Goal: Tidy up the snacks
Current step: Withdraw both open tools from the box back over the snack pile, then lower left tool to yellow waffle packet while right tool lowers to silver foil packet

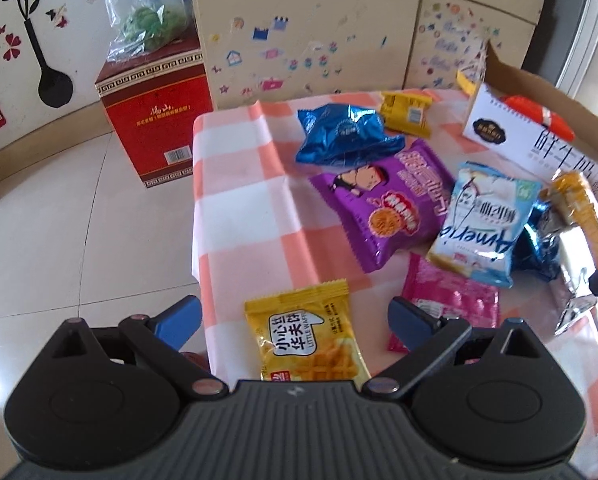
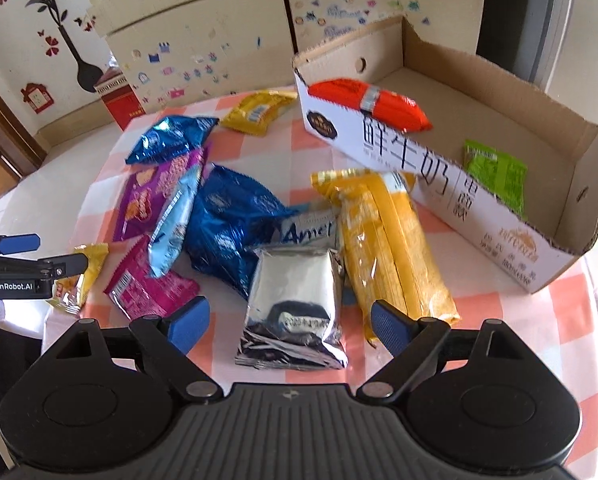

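Snacks scattered on checked worktop (image 1: 235,184). My left claw (image 1: 295,320) spread over yellow waffle pack (image 1: 303,340). My right claw (image 2: 289,320) spread over silver pack (image 2: 295,300). Box (image 2: 499,92) beside.

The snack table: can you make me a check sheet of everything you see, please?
Surface: pink-and-white checked tablecloth, wrinkled.
Job's things: yellow waffle packet between the left gripper's fingers, untouched; silver foil packet between the right gripper's; purple biscuit bag, blue foil bags, long yellow pack loose; cardboard milk box holds a green packet, with an orange-red packet on its rim.
Clutter: nothing seen.
Grippers: left gripper open; right gripper open.
Cables: nothing seen.
Surroundings: stickered cabinet, red carton, tiled floor.
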{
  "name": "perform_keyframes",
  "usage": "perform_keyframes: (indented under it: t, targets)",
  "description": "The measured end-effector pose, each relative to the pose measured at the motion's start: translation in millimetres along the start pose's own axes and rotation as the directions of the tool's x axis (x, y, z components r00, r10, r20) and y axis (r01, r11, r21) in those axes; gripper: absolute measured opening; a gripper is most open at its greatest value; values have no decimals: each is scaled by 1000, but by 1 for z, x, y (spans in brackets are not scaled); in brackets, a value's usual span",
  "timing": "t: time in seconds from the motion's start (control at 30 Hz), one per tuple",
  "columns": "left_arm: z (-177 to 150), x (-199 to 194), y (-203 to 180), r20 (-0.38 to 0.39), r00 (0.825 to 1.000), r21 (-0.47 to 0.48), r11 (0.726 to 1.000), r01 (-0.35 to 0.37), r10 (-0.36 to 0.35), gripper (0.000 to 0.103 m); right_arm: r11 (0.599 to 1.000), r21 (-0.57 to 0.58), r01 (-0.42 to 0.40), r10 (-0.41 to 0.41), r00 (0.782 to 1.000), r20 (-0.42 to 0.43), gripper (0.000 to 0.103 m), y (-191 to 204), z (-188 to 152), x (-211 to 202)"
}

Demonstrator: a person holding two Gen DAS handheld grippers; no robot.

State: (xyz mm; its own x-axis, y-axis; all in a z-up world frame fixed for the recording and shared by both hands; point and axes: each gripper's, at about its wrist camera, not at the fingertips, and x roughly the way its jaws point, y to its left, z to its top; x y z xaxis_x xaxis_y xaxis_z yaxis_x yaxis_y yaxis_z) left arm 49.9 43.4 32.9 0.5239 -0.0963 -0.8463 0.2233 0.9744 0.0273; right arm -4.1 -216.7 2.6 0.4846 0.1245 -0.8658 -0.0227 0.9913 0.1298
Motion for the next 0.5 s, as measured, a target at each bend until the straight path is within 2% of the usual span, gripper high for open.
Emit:
perform_keyframes:
  t: [0.5]
  targets:
    - [-6,24,-13,-49,999,51,999,-14,16,98,998,-31,49,-50,997,-50,93,11,0,28]
